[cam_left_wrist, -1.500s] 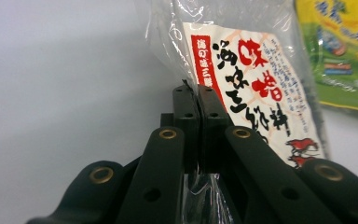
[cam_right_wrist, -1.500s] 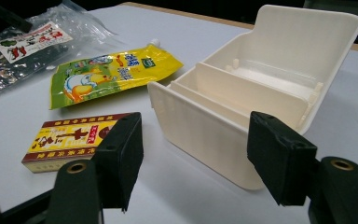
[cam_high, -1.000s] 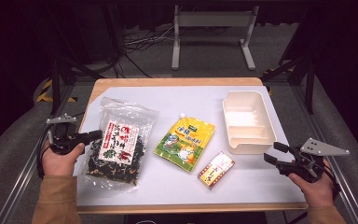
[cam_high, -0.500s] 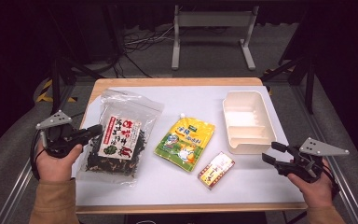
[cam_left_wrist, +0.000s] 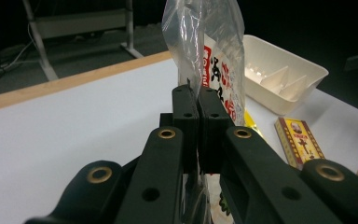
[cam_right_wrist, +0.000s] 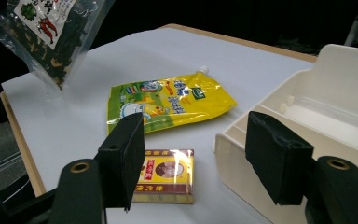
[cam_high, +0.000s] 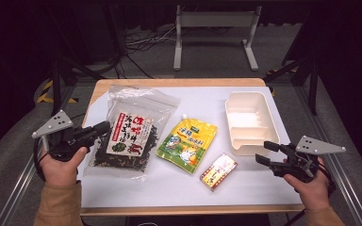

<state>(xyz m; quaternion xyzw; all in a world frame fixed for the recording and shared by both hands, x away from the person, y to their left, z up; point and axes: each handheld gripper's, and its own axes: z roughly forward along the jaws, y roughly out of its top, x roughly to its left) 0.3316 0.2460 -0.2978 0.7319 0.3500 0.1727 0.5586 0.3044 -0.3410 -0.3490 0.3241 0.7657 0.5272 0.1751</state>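
My left gripper (cam_high: 104, 127) (cam_left_wrist: 198, 100) is shut on the edge of a clear bag of dark dried seaweed with a red and white label (cam_high: 131, 134) (cam_left_wrist: 214, 51) (cam_right_wrist: 51, 28), and the bag hangs lifted off the white table. A yellow and green spouted pouch (cam_high: 187, 143) (cam_right_wrist: 168, 102) lies flat in the middle. Near the front lies a small red and yellow box (cam_high: 218, 170) (cam_right_wrist: 165, 175) (cam_left_wrist: 303, 140). My right gripper (cam_high: 266, 152) (cam_right_wrist: 200, 165) is open at the front right, empty, near the box and the tray.
A cream plastic tray with dividers (cam_high: 250, 123) (cam_right_wrist: 317, 126) (cam_left_wrist: 284, 74) stands at the right of the white table top (cam_high: 202, 101). The wooden table rim (cam_high: 179, 83) runs along the back. A metal stand (cam_high: 214, 21) and cables sit on the floor beyond.
The left gripper has risen and drawn left with the seaweed bag, lifting it off the table. The right gripper has shifted slightly.
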